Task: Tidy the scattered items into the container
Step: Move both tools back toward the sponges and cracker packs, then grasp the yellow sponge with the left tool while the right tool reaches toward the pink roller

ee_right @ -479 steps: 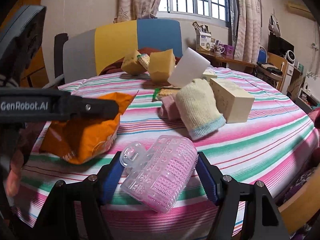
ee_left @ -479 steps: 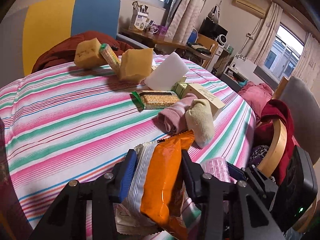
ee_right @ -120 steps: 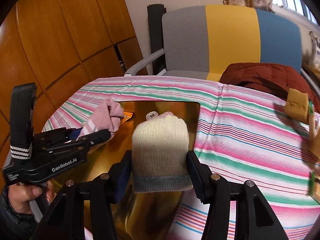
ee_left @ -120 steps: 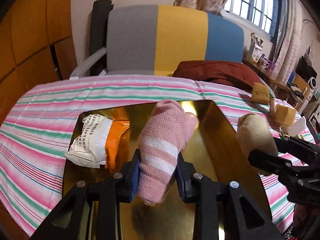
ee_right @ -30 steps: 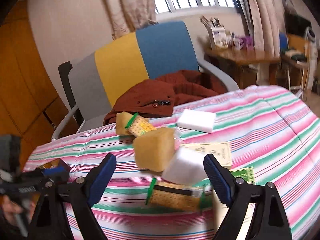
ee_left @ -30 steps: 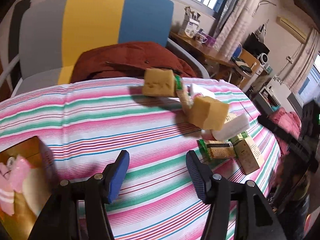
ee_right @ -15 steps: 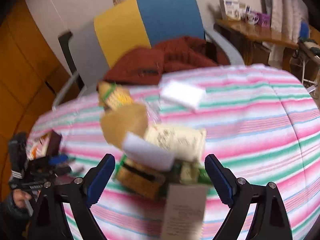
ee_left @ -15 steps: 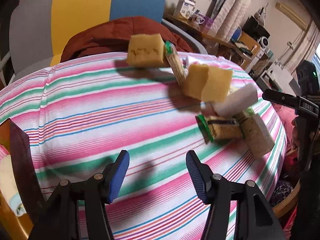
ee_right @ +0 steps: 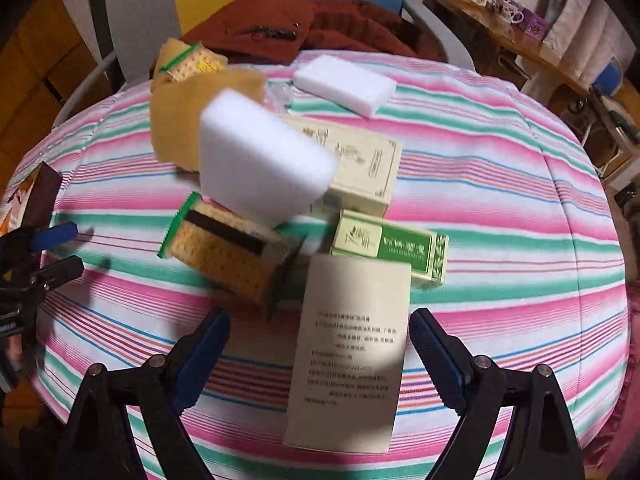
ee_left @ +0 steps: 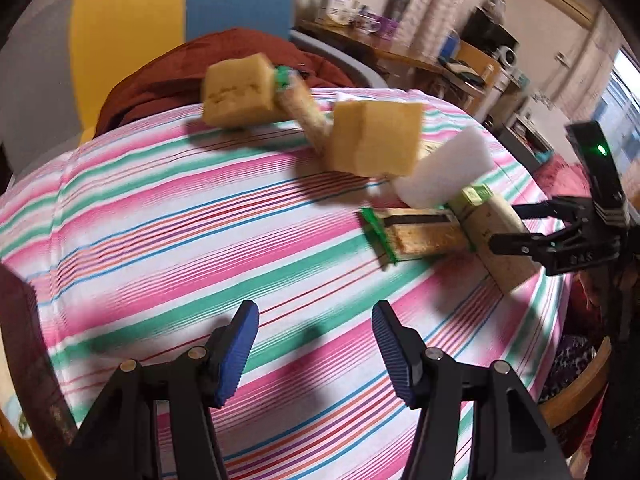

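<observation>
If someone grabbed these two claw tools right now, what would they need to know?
Left claw: open, empty, over bare striped cloth.
Right claw: open wide, empty, hanging over the long cream box.
On the table: two yellow sponges, two white foam blocks, two cracker packs, a green box, another cream box.
Container: only its edge shows; contents unclear.
Left: move all these in.

L cam: down on table | R cam: nearer | shared: cracker pack

Black plastic left gripper, right gripper: ribbed blue fingers, silver screws, green indicator light.
</observation>
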